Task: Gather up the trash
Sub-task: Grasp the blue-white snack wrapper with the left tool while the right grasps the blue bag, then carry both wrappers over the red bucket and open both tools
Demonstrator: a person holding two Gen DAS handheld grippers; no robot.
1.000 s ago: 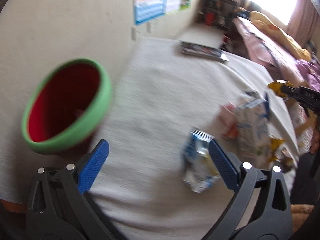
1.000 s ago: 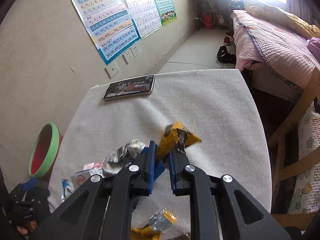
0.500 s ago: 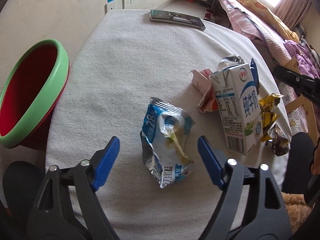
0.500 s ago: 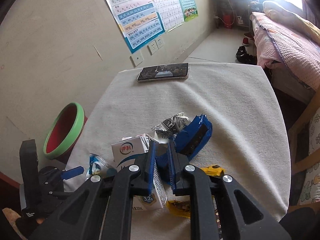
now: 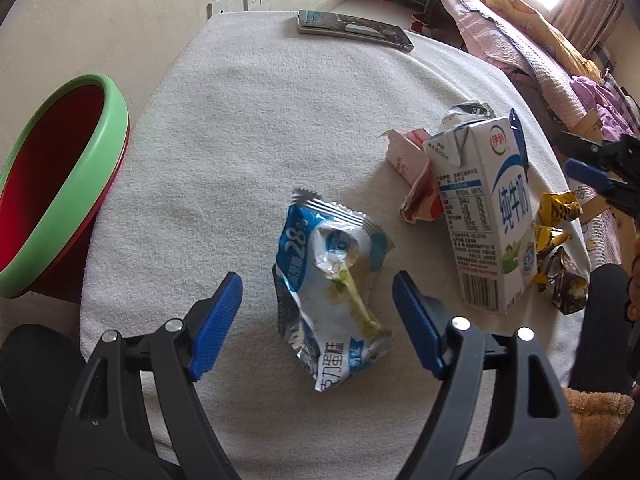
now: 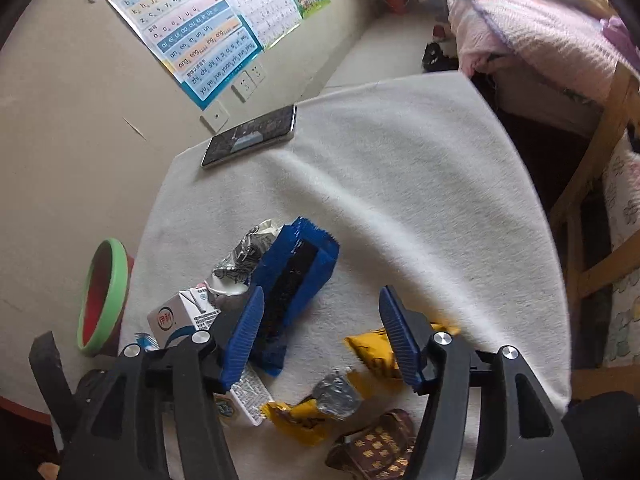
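Jaws wide on left gripper (image 5: 316,312), straddling blue-white wrapper (image 5: 332,300) (untouched) on table (image 5: 240,120). Right gripper (image 6: 320,332) spread too, holding nothing, over yellow wrapper (image 6: 372,350) at 4 o'clock of blue wrapper (image 6: 296,276). Brown wrapper (image 6: 376,448) plain only from right wrist; milk carton (image 5: 484,216) clearest from left; bin (image 5: 60,184) at 9 o'clock.

A home bedroom: a bed (image 6: 532,36) with pink cover stands by the sunlit window, children's alphabet posters (image 6: 192,36) hang above wall sockets (image 6: 248,80), shoes (image 6: 438,50) lie on the floor, and a phone (image 5: 354,32) rests on the cloth-covered worktop (image 5: 248,128).
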